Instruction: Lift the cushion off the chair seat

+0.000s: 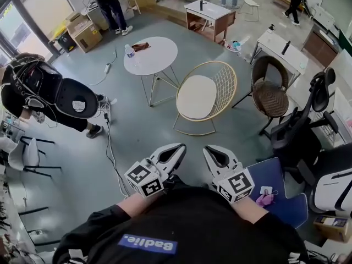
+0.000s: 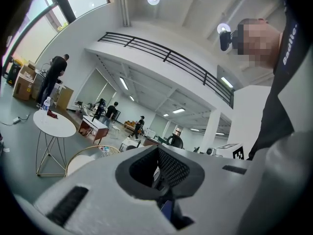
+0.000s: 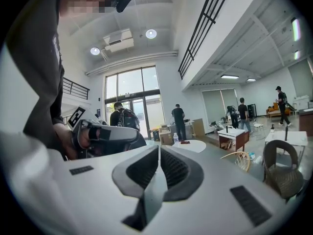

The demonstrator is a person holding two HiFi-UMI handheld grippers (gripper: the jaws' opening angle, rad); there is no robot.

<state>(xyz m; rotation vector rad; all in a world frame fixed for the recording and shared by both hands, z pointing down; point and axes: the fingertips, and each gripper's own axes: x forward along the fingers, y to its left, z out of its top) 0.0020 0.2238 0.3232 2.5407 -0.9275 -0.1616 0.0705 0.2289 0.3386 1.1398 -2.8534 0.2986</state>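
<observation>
Holding left gripper and right gripper closed, empty, near the body. Standing well apart from cushion on chair: likely pre-approach carry.

The left gripper and right gripper are held out level in front of the chest, side by side and slightly apart. The left jaws are pressed together with nothing between them; the right jaws appear likewise closed and empty. Bare forearms emerge from black sleeves.
</observation>
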